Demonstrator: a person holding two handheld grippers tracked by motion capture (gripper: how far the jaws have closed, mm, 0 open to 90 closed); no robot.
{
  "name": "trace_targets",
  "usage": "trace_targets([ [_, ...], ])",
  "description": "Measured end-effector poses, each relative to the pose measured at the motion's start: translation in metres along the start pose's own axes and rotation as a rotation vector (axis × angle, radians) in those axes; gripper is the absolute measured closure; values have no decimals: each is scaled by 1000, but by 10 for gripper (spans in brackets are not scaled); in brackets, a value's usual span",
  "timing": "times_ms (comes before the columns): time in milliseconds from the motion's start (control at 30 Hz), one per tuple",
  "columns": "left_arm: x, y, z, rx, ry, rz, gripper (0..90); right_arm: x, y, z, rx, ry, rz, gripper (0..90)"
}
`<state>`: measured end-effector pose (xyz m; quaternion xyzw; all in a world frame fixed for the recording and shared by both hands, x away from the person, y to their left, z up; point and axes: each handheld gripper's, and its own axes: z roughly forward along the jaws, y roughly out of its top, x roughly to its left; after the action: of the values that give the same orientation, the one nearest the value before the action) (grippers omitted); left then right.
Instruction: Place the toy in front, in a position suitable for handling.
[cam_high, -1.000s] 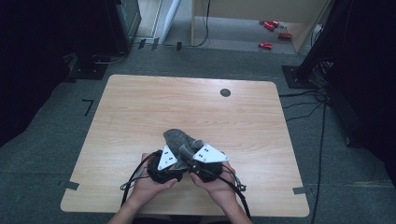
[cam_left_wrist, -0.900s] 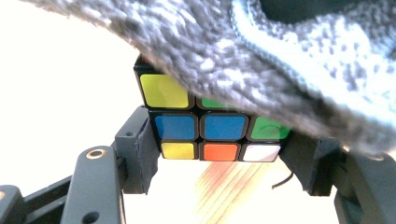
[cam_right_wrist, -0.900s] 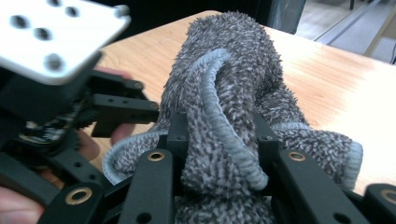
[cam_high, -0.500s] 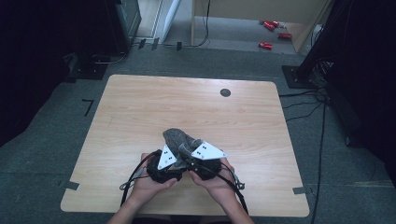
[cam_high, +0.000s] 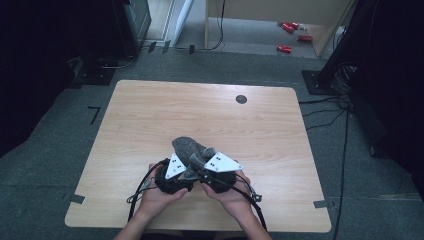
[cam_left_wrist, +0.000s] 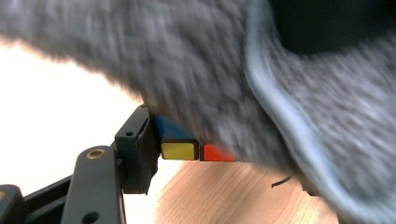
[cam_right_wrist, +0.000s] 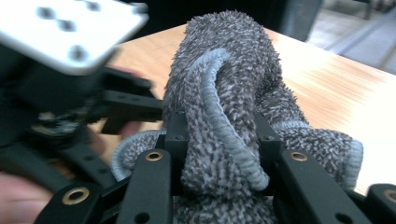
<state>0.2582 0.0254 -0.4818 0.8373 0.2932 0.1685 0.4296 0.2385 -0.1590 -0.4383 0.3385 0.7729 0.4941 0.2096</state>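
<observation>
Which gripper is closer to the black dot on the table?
Right, slightly. The right gripper sits below the black dot; the left gripper is beside it, farther left.

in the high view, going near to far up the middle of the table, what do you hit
Person's hands → the two grippers, left gripper and right gripper → grey fuzzy cloth → bare wooden table → round black grommet.
</observation>
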Motion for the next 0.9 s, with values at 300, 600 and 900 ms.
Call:
trace_targets([
  [300,-3,0,2,6,-12,4,354,13,-3,-2,-4,-7,-64,689],
  [600,1,0,2,-3,-5,-29,354,24,-5,-6,-21,15,-54,692],
  [900,-1,0,1,-12,24,-9,353,6,-6,-8,-36,-41,32,694],
])
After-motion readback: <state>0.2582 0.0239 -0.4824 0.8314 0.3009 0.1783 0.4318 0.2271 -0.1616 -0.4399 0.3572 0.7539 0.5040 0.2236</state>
